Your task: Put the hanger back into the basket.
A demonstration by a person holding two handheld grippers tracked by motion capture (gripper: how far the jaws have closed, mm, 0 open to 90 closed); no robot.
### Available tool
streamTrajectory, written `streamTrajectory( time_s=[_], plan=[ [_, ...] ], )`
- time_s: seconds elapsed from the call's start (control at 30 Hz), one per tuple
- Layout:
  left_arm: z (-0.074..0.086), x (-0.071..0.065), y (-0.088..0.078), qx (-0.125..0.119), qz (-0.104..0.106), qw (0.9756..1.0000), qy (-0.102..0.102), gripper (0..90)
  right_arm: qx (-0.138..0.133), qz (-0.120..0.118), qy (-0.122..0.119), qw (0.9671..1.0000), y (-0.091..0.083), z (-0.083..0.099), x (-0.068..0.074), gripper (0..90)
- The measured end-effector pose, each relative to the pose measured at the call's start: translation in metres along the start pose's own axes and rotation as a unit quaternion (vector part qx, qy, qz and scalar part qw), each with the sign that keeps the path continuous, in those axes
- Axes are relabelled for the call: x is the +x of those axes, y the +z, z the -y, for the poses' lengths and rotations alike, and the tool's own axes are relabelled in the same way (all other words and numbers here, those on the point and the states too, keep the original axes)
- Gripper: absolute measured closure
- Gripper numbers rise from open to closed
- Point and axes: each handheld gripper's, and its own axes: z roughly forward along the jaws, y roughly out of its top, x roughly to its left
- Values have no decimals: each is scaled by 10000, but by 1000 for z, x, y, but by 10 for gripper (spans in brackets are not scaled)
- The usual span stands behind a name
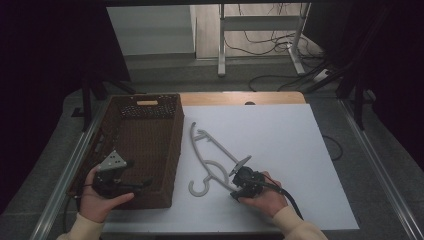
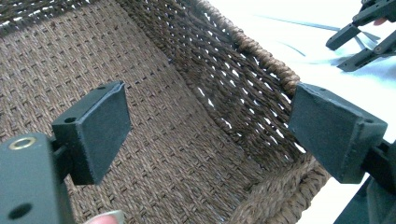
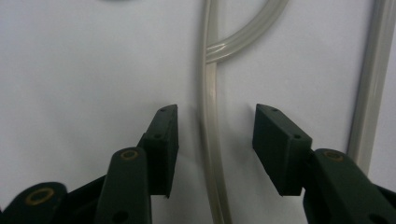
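A pale grey plastic clothes hanger (image 1: pixel 212 155) lies flat on the white sheet, its hook toward the near edge. My right gripper (image 1: pixel 234 185) is low over the hanger's lower part. In the right gripper view a thin bar of the hanger (image 3: pixel 208 93) runs between the two jaws, and a gap shows on each side, so the right gripper (image 3: pixel 215 121) is open. My left gripper (image 1: pixel 142 184) hangs open inside the near end of the brown wicker basket (image 1: pixel 177 145), nothing between its pads. The left gripper (image 2: pixel 210 116) looks along the basket's woven wall (image 2: pixel 261 51), with the right gripper (image 2: pixel 359 37) beyond it.
The white sheet (image 1: pixel 280 140) covers most of the table, with a wooden strip (image 1: pixel 240 98) at the far edge. Metal rails run along both table sides. Desk legs and cables (image 1: pixel 260 40) lie on the floor beyond.
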Motion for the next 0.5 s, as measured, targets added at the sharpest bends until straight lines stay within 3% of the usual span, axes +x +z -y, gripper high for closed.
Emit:
streamTrajectory(
  time_s=[0.03,0.07,0.27,0.5],
  plan=[
    [0,0,0,0,0,10000,0,132,0,0,0,10000,0,0,0,539],
    [0,0,0,-2,-3,10000,-2,132,20,6,25,10000,0,-2,0,606],
    [0,0,0,-3,-6,10000,3,132,173,-37,-8,9998,0,-7,4,786],
    [0,0,-1,-12,-10,10000,4,132,420,12,-33,9991,1,-14,7,819]
  ],
)
